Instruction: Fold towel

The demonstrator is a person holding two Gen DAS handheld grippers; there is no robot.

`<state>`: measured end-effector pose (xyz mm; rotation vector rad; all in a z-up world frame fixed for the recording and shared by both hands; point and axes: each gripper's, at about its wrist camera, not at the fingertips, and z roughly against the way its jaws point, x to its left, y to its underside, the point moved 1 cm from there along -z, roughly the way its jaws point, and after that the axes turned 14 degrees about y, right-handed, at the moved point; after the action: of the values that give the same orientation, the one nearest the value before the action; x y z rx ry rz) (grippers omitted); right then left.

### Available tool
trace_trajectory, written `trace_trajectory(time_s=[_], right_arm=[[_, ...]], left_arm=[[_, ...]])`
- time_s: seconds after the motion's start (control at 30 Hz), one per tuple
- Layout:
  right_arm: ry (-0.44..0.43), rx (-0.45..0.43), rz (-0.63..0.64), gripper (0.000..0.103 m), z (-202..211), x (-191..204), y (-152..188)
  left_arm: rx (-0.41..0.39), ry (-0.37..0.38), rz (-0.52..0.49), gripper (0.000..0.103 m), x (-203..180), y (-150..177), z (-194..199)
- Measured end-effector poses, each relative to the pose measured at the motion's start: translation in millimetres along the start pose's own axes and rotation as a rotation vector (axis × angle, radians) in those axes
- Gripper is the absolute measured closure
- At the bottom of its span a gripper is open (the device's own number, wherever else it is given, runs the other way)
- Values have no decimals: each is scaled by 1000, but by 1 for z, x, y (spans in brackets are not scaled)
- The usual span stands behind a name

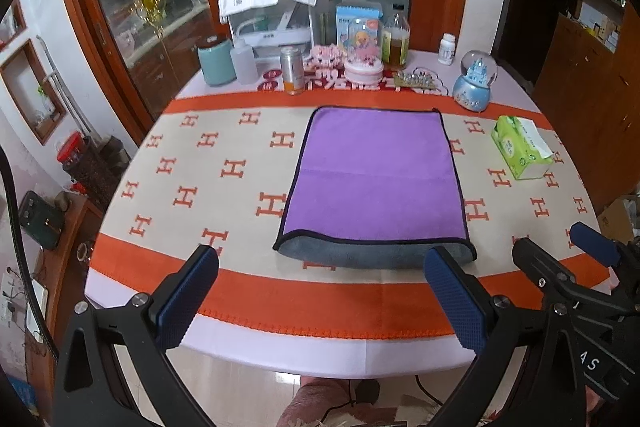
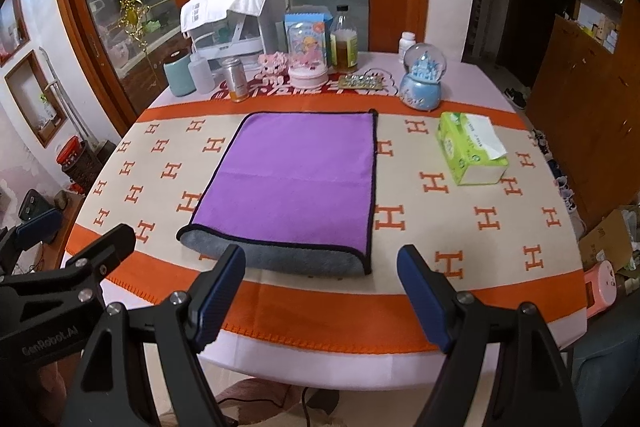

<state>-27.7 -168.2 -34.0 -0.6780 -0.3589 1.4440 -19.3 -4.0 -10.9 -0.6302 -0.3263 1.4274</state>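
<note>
A purple towel with a dark hem and grey underside lies flat on the table, folded over, with its rounded fold at the near end. It also shows in the right wrist view. My left gripper is open and empty, held above the table's near edge just short of the fold. My right gripper is open and empty at the same near edge. The right gripper also shows at the right of the left wrist view, and the left gripper at the left of the right wrist view.
The table carries a cream and orange cloth with H marks. A green tissue pack lies right of the towel. Along the far edge stand a can, cup, bottles and a blue snow globe.
</note>
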Motion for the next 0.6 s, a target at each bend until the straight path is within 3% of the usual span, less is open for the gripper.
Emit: trace_trajectory(time_s=[0.1,0.2,0.33,0.5,0.6], right_arm=[[4,19,-7,24,-7,5,-2],[3,28,-9,24,-14,7,-7],[17,17,-12,24,-28,9,-14],[28,61,13,24,-62,9,-15],[18,84,20,24,-86,5,-10]], left_arm=[[29,44,21,3,12,-4,-12],[59,136,63,4,28,-12,-27],[33,197,125,4,52,-19,-38],[-49,151,169,4,93,-27,-55],[-28,110,147,4,114,-32,-73]])
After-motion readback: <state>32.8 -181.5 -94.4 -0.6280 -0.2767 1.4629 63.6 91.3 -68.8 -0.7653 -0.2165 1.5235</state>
